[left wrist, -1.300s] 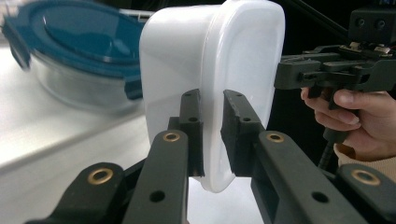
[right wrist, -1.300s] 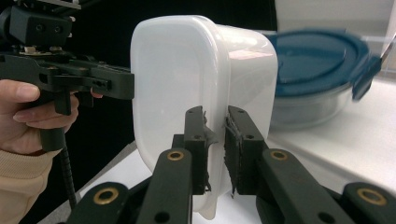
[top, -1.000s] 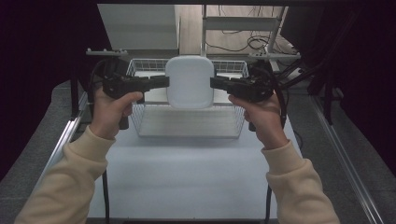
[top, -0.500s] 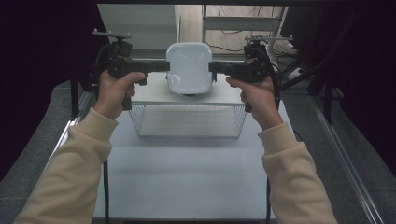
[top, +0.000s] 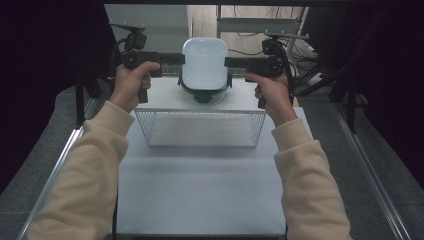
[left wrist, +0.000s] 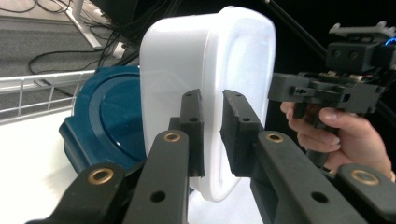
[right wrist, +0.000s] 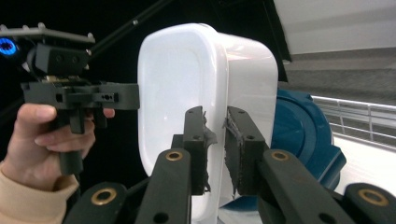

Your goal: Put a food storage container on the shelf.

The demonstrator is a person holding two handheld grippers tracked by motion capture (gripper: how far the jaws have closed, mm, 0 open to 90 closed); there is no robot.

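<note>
Over the far edge of the counter (top: 200, 200): white tub (top: 203, 62), carried away from me past the wire basket (top: 200, 127) since a second ago.
Left jaws (left wrist: 212, 135): clamped on tub's rim.
Right jaws (right wrist: 215, 149): clamped on opposite rim.
Below tub: blue lid (top: 204, 92) on the white platform (top: 160, 97).
Meaning: I judge the tub is nearly in place above the lid, lowering next.

You face white table (top: 200, 200); grey carpet floor (top: 380, 150) both sides, cables (top: 260, 35) beyond far edge, dark surroundings.
</note>
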